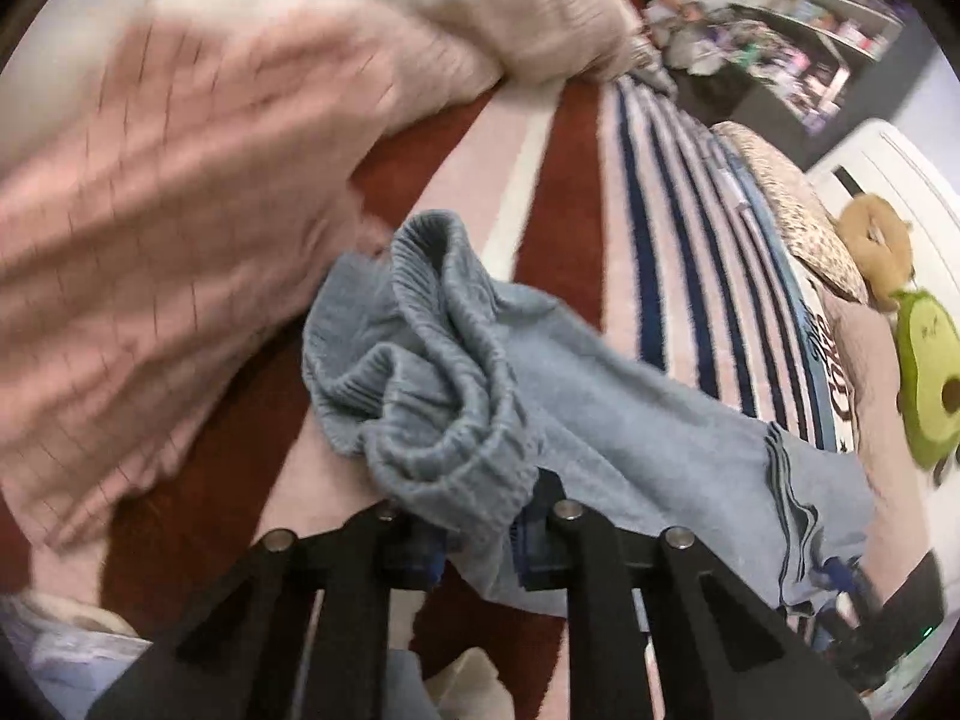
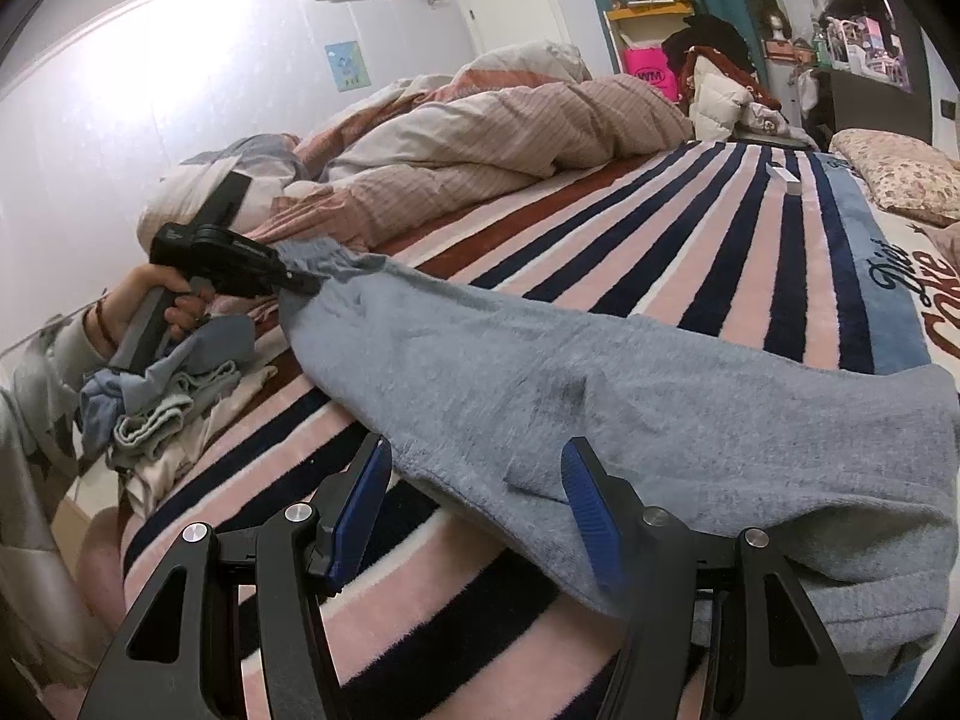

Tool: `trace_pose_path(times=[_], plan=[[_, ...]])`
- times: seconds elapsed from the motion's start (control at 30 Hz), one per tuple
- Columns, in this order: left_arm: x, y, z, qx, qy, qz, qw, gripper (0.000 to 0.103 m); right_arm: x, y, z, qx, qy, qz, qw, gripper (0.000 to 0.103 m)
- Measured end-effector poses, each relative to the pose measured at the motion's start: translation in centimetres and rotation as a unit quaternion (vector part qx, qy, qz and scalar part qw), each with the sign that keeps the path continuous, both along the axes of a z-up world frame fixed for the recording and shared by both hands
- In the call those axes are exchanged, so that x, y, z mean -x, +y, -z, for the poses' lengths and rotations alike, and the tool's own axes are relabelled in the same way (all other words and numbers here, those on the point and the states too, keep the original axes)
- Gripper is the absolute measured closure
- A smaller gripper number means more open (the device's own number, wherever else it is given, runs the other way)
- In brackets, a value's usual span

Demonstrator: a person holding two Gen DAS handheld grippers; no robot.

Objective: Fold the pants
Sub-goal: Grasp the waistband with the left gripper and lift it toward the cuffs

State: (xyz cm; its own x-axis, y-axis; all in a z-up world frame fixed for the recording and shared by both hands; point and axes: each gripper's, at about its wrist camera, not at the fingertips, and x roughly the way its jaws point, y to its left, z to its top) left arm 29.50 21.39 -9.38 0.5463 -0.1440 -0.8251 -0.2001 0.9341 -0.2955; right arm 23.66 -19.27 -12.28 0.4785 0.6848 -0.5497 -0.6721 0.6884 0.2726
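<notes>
Grey-blue pants (image 2: 540, 372) lie stretched across the striped blanket (image 2: 690, 252) on a bed. At their far end, a hand holds my left gripper (image 2: 300, 285), which is shut on the elastic waistband. In the left wrist view the bunched waistband (image 1: 444, 372) spills over my left gripper (image 1: 480, 516) and hides its fingertips. My right gripper (image 2: 480, 507) stands open at the near end of the pants. Its blue pads (image 2: 366, 498) sit wide apart, and the edge of the fabric lies between them without being pinched.
A rumpled pink quilt (image 2: 480, 132) is heaped along the far side of the bed. A pile of other clothes (image 2: 162, 414) sits at the bed's left edge under the hand. A floral pillow (image 2: 900, 174) and an avocado plush (image 1: 927, 384) lie at the head end.
</notes>
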Motion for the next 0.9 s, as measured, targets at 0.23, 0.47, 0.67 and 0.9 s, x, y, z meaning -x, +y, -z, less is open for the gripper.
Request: trace_pose_path(times=[0.23,0.47,0.67,0.9], plan=[[0.0,-4.6,-4.9,-0.044,-0.058,0.046,0.9962,0.091,0.6,-2.6,-1.9,0.004,-0.013,0.044,0.999,0.041],[-0.9,-13.3,-8.1,-0.042,-0.108,0.125,0.9853,0.093,2.2,-6.2,-3.3,-0.005,-0.021,0.084,0.996,0.041],[-2.5,-22.1,-8.5,-0.024,-0.126,0.191,0.9732,0.094,3.5,-9.6,-3.9,-0.005,-0.022,0.11,0.994,0.04],[-3.9,-31.9,-6.7,0.019,-0.107,0.269,0.9569,0.094,4.3,-12.4,-4.2,-0.012,-0.022,0.129,0.991,0.041]])
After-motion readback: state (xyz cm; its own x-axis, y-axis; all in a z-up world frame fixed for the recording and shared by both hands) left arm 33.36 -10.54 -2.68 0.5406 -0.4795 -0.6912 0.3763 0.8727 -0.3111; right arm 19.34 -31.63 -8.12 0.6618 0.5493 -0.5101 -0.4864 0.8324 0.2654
